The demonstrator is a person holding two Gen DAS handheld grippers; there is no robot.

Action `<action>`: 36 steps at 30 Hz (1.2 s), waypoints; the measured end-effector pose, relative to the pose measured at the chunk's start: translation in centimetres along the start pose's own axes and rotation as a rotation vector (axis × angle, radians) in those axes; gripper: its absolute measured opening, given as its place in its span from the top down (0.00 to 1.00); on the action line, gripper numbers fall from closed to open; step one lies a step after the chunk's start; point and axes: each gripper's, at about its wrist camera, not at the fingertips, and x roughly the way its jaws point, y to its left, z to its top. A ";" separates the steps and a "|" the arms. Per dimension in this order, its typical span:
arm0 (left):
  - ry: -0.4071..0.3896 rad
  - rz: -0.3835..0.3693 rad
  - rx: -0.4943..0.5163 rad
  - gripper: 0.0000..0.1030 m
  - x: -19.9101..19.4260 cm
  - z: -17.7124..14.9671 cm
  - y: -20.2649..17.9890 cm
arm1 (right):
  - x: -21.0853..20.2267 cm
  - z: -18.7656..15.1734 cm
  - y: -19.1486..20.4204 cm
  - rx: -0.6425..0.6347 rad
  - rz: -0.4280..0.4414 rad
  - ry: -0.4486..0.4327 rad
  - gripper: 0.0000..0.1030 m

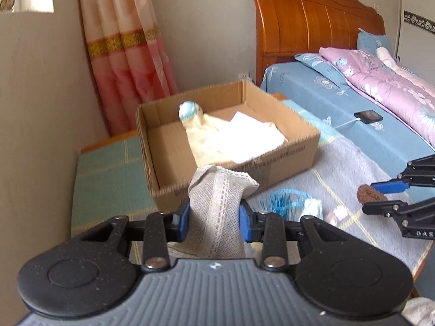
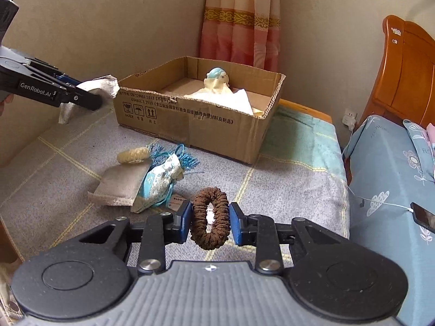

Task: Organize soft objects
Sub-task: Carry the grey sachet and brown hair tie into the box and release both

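Both tongs grip: left [image 1: 213, 221] a grey pouch [image 1: 217, 203], right [image 2: 210, 218] a brown scrunchie [image 2: 209, 217]; only the right view shows the beige cushion [image 2: 117, 190].

You are looking at a wooden headboard [image 1: 312, 19] standing far right, a pink curtain [image 2: 242, 19] hanging beside it.

My left gripper [image 1: 213, 221] has blue pads on black arms and pinches a grey cloth pouch [image 1: 217, 206] with a pale lace stripe. My right gripper [image 2: 210, 221], same blue and black, clamps a brown crocheted ring [image 2: 209, 217]. At frame centre sits a plain tan cardboard box [image 2: 195, 125] with black print, holding white cloth and a cream toy [image 2: 217, 80] capped in light blue. The blanket [image 2: 272, 184] is grey with yellow lines. The curtain [image 2: 242, 19] is pink with a gold band. The headboard [image 1: 312, 19] is orange-brown wood.
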 end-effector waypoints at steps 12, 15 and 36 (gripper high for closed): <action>0.003 0.075 0.018 0.67 6.8 8.2 2.4 | -0.6 4.5 -0.8 -0.094 0.014 -0.085 0.67; -0.004 0.102 -0.028 0.57 9.2 9.4 3.6 | -0.5 5.2 -0.9 -0.115 0.009 -0.094 0.67; -0.004 0.220 -0.092 0.02 0.1 1.1 1.4 | 1.0 10.2 -0.2 -0.146 0.023 -0.139 0.67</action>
